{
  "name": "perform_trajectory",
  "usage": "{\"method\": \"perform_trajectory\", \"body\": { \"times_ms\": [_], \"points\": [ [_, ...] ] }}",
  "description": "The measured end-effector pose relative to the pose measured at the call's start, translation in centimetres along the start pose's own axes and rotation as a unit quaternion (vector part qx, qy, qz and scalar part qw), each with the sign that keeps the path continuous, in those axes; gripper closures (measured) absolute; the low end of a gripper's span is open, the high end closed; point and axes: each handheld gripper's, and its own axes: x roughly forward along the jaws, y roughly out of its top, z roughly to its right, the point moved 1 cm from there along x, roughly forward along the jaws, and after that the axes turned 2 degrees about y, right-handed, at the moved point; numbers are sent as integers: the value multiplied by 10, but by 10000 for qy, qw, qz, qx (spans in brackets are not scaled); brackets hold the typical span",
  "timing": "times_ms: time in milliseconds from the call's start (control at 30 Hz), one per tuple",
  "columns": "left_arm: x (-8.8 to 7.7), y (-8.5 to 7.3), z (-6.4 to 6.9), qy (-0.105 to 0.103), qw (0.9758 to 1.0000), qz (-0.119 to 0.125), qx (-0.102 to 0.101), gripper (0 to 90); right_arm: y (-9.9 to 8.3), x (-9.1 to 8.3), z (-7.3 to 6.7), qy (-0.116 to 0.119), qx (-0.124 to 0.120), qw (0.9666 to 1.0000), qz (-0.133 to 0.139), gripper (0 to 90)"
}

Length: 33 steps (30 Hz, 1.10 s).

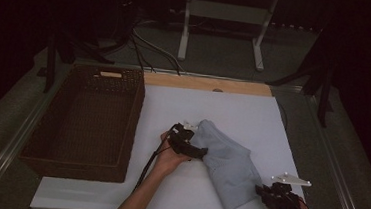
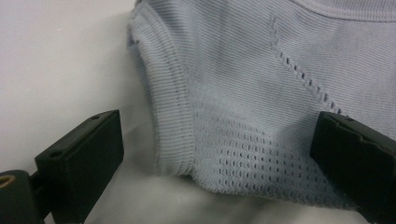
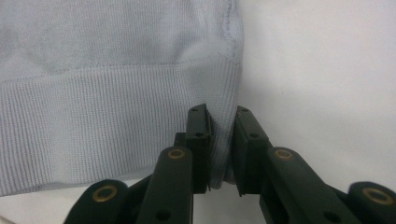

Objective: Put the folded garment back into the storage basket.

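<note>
A light blue knitted garment (image 1: pixel 228 168) lies folded on the white tabletop (image 1: pixel 233 108), running diagonally from centre to front right. My left gripper (image 1: pixel 199 152) sits at its upper left end. In the left gripper view the jaws of this gripper (image 2: pixel 215 140) stand wide apart; a seamed, perforated corner of the garment (image 2: pixel 261 70) lies between them, untouched by the pads. My right gripper (image 1: pixel 266 193) is at the garment's front right end. In the right gripper view it (image 3: pixel 223 126) is shut on the corner of the ribbed hem (image 3: pixel 107 121).
A dark brown wicker basket (image 1: pixel 135 110) stands along the table's left side, close to my left hand. A wooden strip (image 1: pixel 205 83) borders the far edge. Cables and a metal stand's legs (image 1: pixel 183 39) lie on the floor beyond.
</note>
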Motion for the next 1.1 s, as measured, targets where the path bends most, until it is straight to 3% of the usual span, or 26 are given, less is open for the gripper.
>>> {"method": "perform_trajectory", "body": {
  "times_ms": [200,267,433,500,667,1100],
  "points": [
    [2,2,12,36,9992,-118,368,177,0,0,-1,-18,-28,10000,-1,790],
    [2,2,15,39,9992,-110,383,222,0,0,-1,-9,-25,10000,-3,791],
    [3,2,20,-165,9988,-63,459,478,0,0,-2,1,-41,10000,-12,791],
    [3,2,21,-102,9990,-63,438,554,0,0,-2,5,-46,10000,-12,791],
    [4,2,22,-215,9988,-99,436,754,0,0,-2,26,-49,10000,0,791],
    [3,4,19,-423,9990,-98,81,810,0,-1,-3,54,-50,10000,4,791]
  ]
}}
